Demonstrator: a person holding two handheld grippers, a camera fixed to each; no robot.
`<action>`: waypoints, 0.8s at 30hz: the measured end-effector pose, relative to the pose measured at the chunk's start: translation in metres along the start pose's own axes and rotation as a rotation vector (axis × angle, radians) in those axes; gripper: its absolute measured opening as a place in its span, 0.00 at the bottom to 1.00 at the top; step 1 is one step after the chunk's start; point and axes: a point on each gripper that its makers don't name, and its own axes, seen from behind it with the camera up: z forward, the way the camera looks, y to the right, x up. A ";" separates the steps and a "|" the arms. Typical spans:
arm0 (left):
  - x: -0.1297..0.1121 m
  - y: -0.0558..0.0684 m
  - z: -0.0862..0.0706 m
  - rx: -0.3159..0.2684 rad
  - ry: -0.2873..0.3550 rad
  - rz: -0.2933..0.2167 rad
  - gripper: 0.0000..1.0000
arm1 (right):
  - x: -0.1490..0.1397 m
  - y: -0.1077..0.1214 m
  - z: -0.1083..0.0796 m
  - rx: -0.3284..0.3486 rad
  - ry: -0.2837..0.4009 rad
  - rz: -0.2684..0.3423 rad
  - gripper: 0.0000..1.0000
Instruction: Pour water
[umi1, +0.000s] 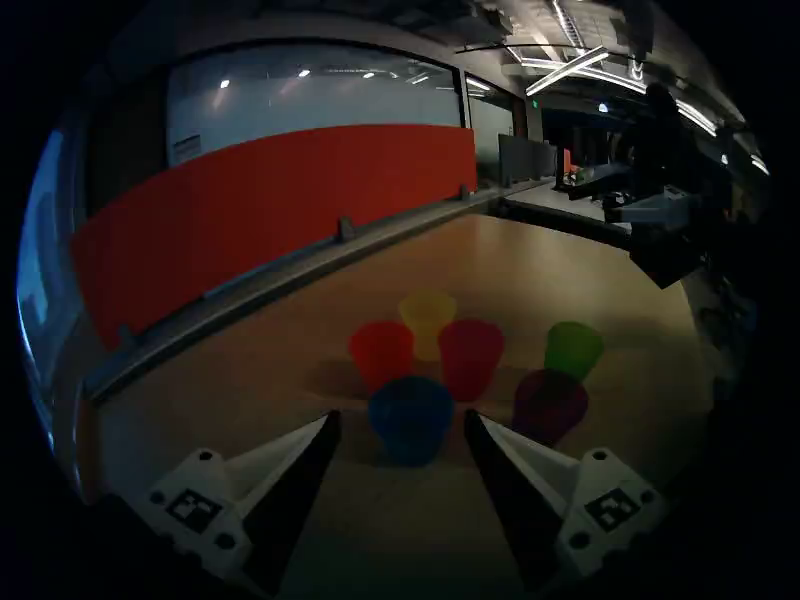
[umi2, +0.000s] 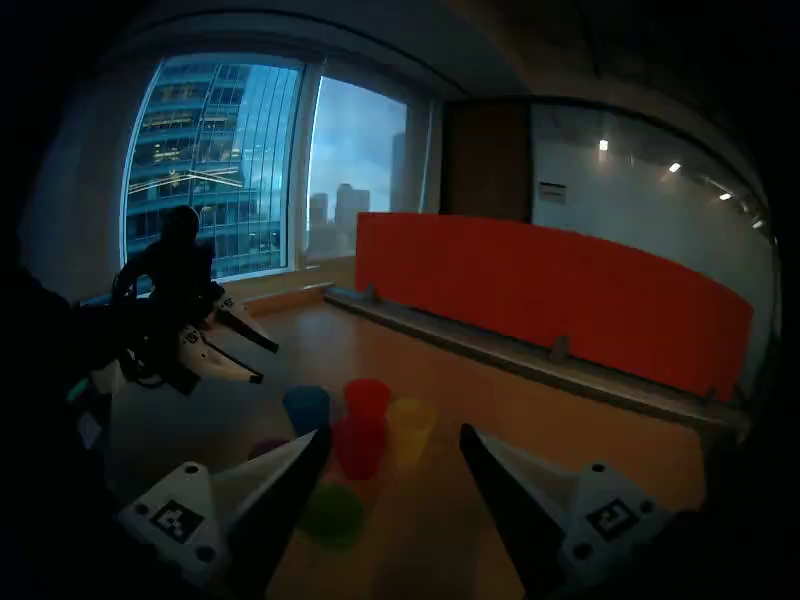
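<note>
My left gripper (umi1: 401, 416) is nearest, fingers apart and empty, held low and level, lined up on the blue cup (umi1: 411, 425) that stands just ahead on the table (umi1: 560, 260). I judge this to be the reach before any pouring. Next I must ease forward and close on it without nudging the red cup (umi1: 470, 355) behind. The right gripper (umi2: 395, 431) hovers near the cups, also apart and empty.

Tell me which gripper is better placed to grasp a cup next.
Left, probably: the left gripper, open, frames the blue plastic cup close ahead. The right gripper, also open, faces the cup cluster from farther off.
</note>
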 end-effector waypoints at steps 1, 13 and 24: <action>-0.003 0.001 0.002 -0.006 -0.011 0.004 0.91 | -0.001 0.000 0.001 0.001 -0.003 -0.001 1.00; -0.030 0.006 0.025 -0.043 -0.113 0.041 0.91 | -0.017 -0.001 0.012 0.004 -0.032 -0.006 1.00; -0.046 0.004 0.048 -0.072 -0.175 0.030 0.91 | -0.025 0.003 0.018 0.004 -0.049 0.003 1.00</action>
